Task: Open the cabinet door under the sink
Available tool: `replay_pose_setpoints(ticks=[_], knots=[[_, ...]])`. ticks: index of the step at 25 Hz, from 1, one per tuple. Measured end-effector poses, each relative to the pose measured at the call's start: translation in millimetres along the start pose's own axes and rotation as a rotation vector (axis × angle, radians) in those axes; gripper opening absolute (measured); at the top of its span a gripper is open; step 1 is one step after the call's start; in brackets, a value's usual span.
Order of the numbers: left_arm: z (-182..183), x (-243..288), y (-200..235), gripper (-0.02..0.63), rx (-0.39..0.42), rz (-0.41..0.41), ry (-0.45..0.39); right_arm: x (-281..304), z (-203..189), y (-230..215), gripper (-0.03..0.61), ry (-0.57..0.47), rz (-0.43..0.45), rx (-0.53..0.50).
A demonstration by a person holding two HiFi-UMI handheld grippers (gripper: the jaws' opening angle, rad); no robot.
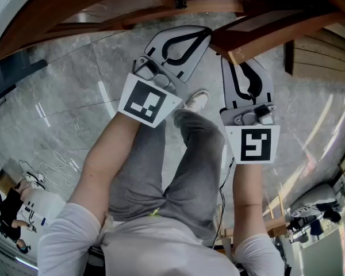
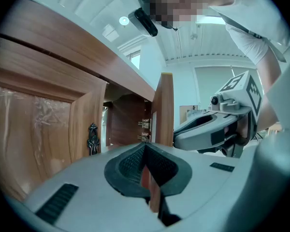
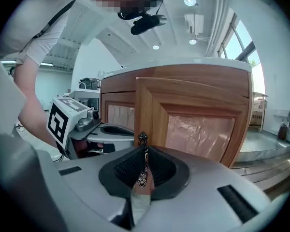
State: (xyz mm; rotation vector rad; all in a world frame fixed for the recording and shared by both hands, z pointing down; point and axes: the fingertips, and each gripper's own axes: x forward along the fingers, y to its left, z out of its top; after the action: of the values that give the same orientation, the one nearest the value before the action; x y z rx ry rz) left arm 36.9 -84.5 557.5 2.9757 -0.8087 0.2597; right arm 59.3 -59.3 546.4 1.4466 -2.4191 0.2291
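Right fingers (image 3: 122, 169) pinch handle (image 3: 142, 151); left fingers (image 2: 129, 164) pinch edge of open cabinet door (image 2: 163, 110)

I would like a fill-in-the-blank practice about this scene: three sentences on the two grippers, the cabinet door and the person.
1. The right gripper is shut on the door's dark ___.
2. The left gripper is shut on the wooden ___ of the open door.
3. In the head view, the person's shoe is ___.

Missing words: handle; edge; white.
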Motion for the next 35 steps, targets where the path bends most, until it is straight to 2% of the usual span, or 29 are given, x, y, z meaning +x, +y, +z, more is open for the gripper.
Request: replay_pose_setpoints(ticks=[20,35], knots=[[3.0,6.9,-62.8,0.008,-0.013,-0.117,0.043,-52.4,-20.3,-11.1,0.048,0.067,-0.089,0.052],[6.6,26.4,-111.4,0.008,-0.026,-0.223,0.061,-96.7,-32.5,-36.0,0.048,0.089,-0.196,0.113]])
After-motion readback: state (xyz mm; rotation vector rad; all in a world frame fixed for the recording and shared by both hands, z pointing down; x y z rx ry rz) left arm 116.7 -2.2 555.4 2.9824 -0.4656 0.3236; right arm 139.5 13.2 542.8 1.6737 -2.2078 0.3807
